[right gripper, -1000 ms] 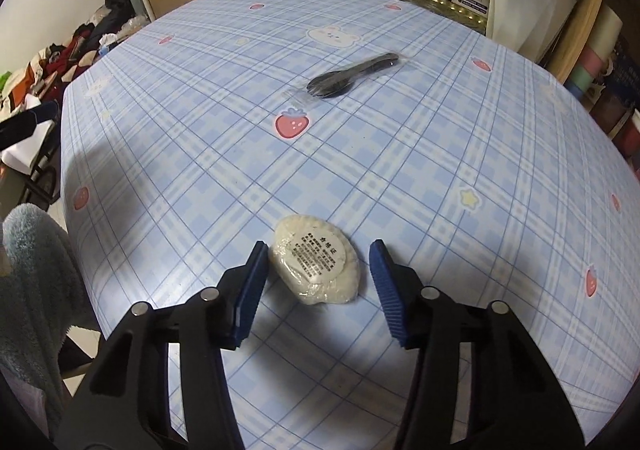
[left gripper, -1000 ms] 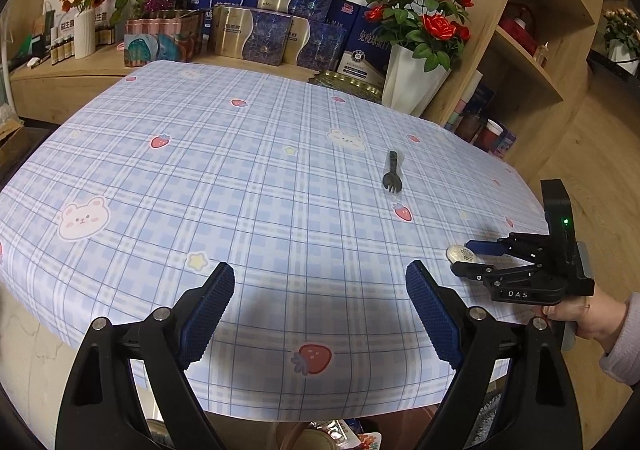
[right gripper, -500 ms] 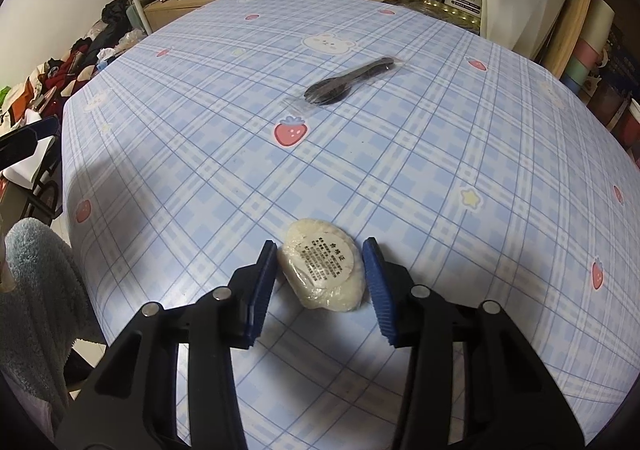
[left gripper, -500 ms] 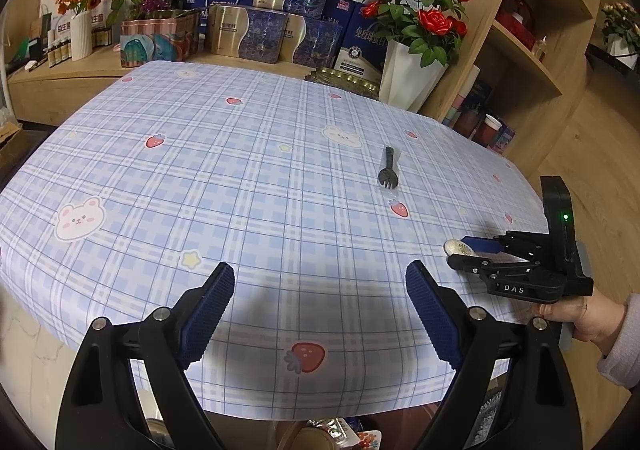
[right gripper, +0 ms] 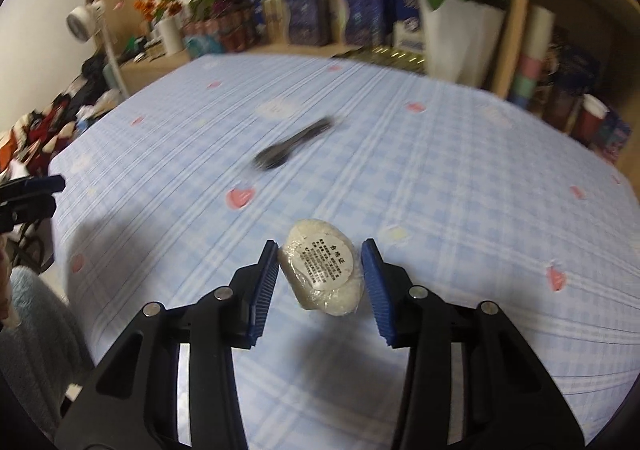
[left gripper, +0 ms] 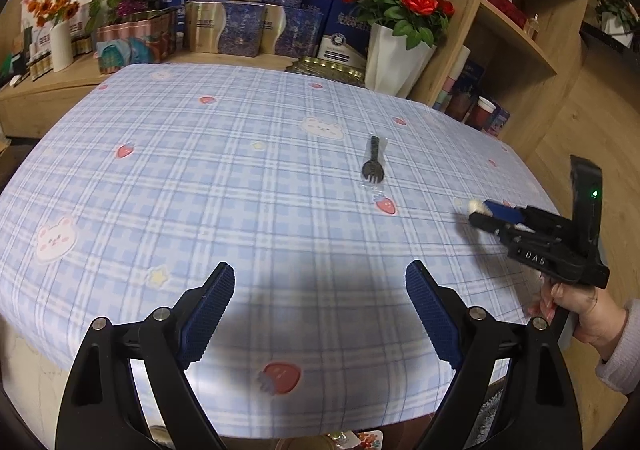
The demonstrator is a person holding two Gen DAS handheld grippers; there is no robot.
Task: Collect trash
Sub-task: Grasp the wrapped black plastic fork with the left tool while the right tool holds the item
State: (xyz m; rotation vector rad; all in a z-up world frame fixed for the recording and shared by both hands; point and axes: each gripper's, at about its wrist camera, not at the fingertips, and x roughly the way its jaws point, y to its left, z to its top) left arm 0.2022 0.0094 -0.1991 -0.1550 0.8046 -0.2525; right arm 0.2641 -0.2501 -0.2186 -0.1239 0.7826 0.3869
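Note:
A round white packet point(right gripper: 324, 274) with a printed label hangs tilted just above the checked tablecloth point(right gripper: 440, 190). My right gripper point(right gripper: 320, 246) is shut on it, a blue pad pressing each side. In the left wrist view the right gripper point(left gripper: 480, 212) is at the table's right edge, held by a hand, with the white packet point(left gripper: 475, 206) showing at its tips. A black plastic fork point(left gripper: 373, 166) in a clear wrapper lies farther in on the table, and this fork point(right gripper: 294, 150) is blurred in the right wrist view. My left gripper point(left gripper: 320, 270) stands open over the near table edge, nothing between its fingers.
A white vase of red roses point(left gripper: 394, 54) stands at the far right corner of the table point(left gripper: 200, 190). Gift boxes point(left gripper: 240, 30) line the ledge behind. Wooden shelves point(left gripper: 516, 22) rise at the right, with cups point(left gripper: 482, 112) at their foot. A grey cloth point(right gripper: 28, 330) lies left of the table.
The right gripper's jaws closed onto the white packet and lifted it off the tablecloth, tilting it. The left gripper drifted a little and stayed open.

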